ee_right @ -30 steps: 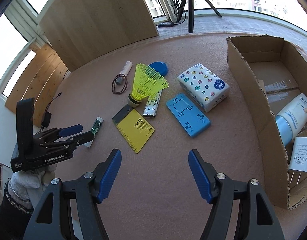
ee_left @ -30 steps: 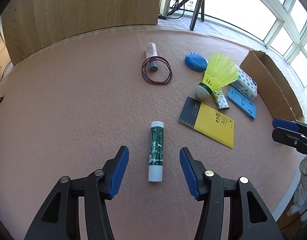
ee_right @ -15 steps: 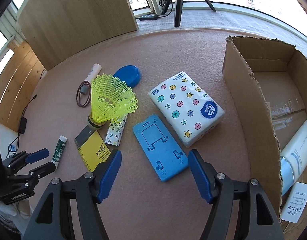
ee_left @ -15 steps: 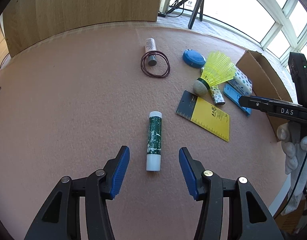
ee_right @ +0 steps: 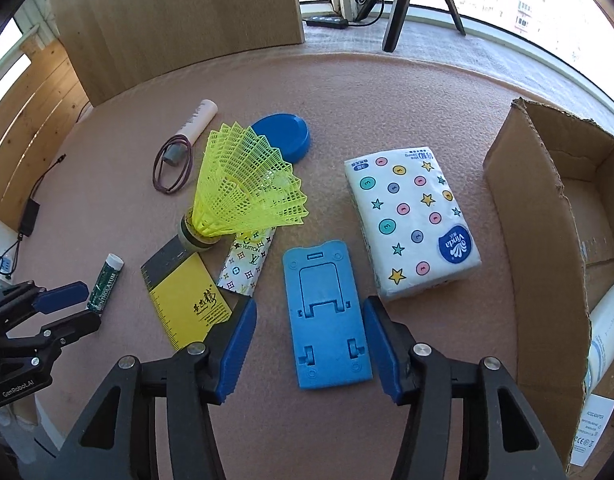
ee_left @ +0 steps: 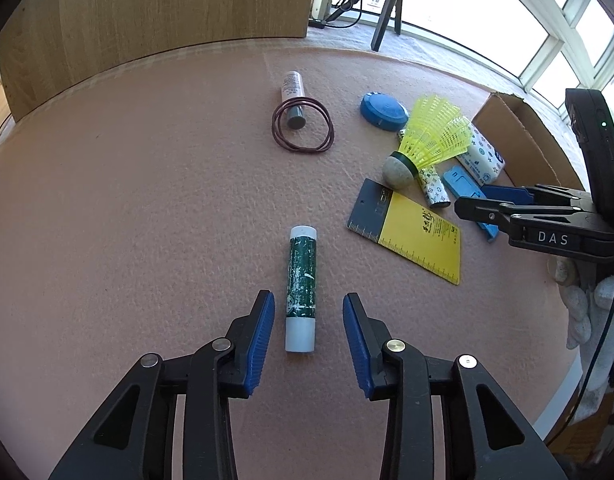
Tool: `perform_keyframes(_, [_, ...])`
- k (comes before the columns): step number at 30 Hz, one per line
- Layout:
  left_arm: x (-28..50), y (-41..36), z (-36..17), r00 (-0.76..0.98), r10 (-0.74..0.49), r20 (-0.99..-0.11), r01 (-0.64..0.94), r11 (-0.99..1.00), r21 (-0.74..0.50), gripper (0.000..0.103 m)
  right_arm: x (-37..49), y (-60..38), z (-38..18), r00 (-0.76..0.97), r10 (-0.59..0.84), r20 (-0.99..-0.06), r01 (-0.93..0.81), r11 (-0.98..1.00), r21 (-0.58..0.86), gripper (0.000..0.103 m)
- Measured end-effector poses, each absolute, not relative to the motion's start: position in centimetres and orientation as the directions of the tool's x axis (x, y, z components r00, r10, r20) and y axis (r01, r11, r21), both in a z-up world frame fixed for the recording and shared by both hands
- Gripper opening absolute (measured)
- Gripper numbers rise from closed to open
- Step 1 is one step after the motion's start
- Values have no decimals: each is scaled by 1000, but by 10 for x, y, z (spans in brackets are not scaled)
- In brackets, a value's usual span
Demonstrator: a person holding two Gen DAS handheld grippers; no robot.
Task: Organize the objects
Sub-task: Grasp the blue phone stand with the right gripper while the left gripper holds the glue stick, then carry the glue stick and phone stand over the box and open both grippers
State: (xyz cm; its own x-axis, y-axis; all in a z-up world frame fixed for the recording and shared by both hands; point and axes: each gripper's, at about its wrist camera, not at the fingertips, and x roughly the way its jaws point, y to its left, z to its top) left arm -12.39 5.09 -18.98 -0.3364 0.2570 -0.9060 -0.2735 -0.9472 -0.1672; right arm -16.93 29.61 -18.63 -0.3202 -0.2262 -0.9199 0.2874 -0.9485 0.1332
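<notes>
1. On the pink felt-covered table (ee_left: 147,200), the left gripper (ee_left: 307,328) stood with fingers apart, straddling the near end of a green lip-balm stick with white caps (ee_left: 301,280) that lay flat, away from the clutter, pointing toward the table's far edge.
2. Nearer the right edge, the right gripper (ee_right: 309,344) held its fingers apart on either side of a flat blue plastic phone stand (ee_right: 327,316), without touching it.
3. Beside the stand lay a star-patterned tissue pack (ee_right: 411,220), a yellow plastic shuttlecock (ee_right: 243,188), a yellow-and-grey ruler card (ee_right: 187,300) and a blue round lid (ee_right: 283,136); an open cardboard box (ee_right: 539,208) waited at the right edge.
4. Both grippers appeared lined up for pickups; the likely next move called for lowering, closing on each item, then carrying it to the box.
</notes>
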Motion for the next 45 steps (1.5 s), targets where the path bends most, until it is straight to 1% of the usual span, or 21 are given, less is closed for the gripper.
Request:
perform_keyframes(3, [-126, 56, -191, -337, 235, -912, -285, -948, -139, 37, -168, 287, -187, -336, -174, -926, 313, -948, 64, 47])
perform_keyframes(5, [-129, 59, -193, -334, 221, -916, -283, -951, -126, 35, -167, 284, -187, -344, -148, -927, 325, -945, 31, 43])
perform_keyframes(9, [-132, 61, -198, -327, 198, -924, -283, -954, -104, 30, -165, 288, -186, -352, -135, -926, 325, -946, 14, 34])
perform_keyframes(11, [-133, 61, -198, -333, 188, -924, -285, -954, -91, 28, -164, 291, -186, -352, -137, -926, 324, -946, 16, 34])
perform_keyframes(13, [-133, 62, -199, -338, 176, -924, -281, -957, -79, 21, -160, 292, -186, -354, -133, -926, 327, -945, 11, 33])
perform_keyframes(15, [-133, 60, -199, -341, 175, -924, -274, -958, -80, 17, -157, 293, -186, -356, -131, -925, 330, -944, 7, 33])
perform_keyframes(23, [-129, 49, -196, -337, 210, -918, -237, -962, -133, 17, -137, 305, -183, -357, -154, -921, 312, -949, 38, 33])
perform_keyframes(30, [-121, 55, -175, -368, 245, -897, -248, -956, -159, 17, -112, 328, -166, -382, -207, -901, 274, -956, 104, 33])
perform_keyframes(38, [-121, 103, -141, -400, 308, -863, -336, -926, -175, 17, -86, 361, -119, -469, -243, -849, 236, -961, 145, 33])
perform_keyframes(45, [-132, 163, -118, -412, 370, -833, -436, -882, -176, 17, -71, 405, -85, -544, -214, -811, 180, -974, 136, 33])
